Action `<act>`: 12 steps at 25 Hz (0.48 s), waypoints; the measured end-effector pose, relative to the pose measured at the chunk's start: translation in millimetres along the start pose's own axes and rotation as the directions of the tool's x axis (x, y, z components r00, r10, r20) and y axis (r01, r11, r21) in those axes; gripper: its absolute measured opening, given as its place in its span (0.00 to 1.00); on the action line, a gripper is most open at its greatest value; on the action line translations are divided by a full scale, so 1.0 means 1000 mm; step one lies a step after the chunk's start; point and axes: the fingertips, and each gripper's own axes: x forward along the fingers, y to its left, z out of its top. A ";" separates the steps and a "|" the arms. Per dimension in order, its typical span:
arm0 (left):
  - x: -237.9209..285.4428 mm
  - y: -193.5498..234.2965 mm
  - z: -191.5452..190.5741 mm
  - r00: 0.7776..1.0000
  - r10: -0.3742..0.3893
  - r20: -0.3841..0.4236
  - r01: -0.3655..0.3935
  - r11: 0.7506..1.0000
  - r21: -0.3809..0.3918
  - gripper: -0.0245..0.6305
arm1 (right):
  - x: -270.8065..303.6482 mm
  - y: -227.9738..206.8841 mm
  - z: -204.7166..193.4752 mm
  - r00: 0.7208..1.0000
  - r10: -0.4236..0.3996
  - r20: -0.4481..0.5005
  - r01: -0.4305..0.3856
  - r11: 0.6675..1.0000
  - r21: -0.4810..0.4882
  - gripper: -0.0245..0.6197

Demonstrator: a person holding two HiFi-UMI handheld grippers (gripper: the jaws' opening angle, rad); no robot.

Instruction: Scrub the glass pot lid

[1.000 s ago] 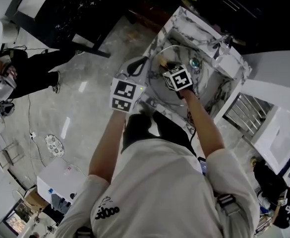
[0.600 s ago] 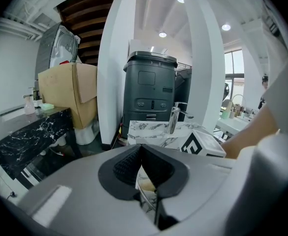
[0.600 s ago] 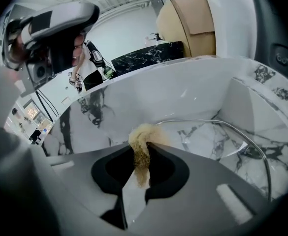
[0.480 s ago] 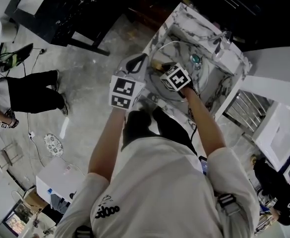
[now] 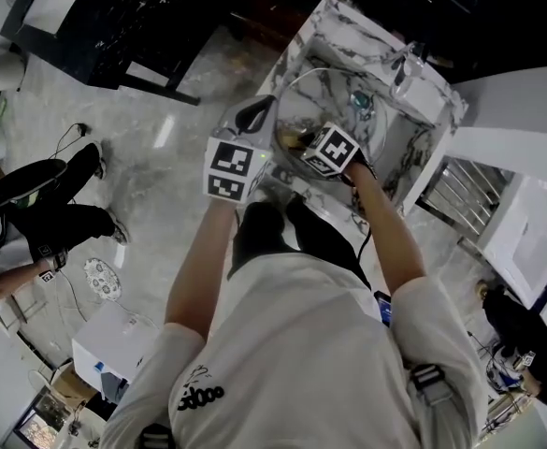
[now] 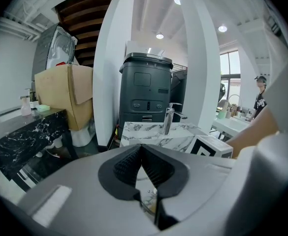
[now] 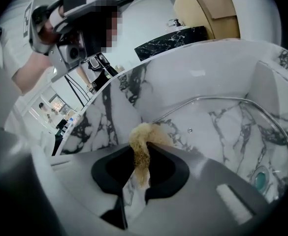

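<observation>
The left gripper [image 6: 141,154] has its ribbed black pads closed together at the tips, with nothing visible between them. Beyond it stand a dark grey bin [image 6: 146,95] and a chrome faucet [image 6: 169,121]. The round, metal-rimmed glass lid [image 7: 222,132] sits in the veined marble sink [image 7: 203,68]. The right gripper [image 7: 143,157] is clamped on a coarse tan sponge [image 7: 143,134] at the lid's rim, and a teal drain [image 7: 260,180] lies to the right.
</observation>
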 end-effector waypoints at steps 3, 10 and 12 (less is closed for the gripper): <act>0.001 -0.004 0.000 1.000 -0.010 0.001 0.010 1.000 0.003 0.05 | -0.002 0.012 -0.015 0.997 0.052 -0.055 -0.051 0.998 0.020 0.12; 0.005 -0.012 0.002 0.999 -0.033 0.007 0.033 0.999 0.012 0.05 | -0.012 0.026 -0.044 0.982 0.119 -0.145 -0.117 0.993 0.024 0.12; 0.007 -0.015 0.003 0.999 -0.043 0.006 0.043 0.999 0.015 0.05 | -0.017 0.029 -0.055 0.976 0.125 -0.179 -0.126 0.992 0.009 0.12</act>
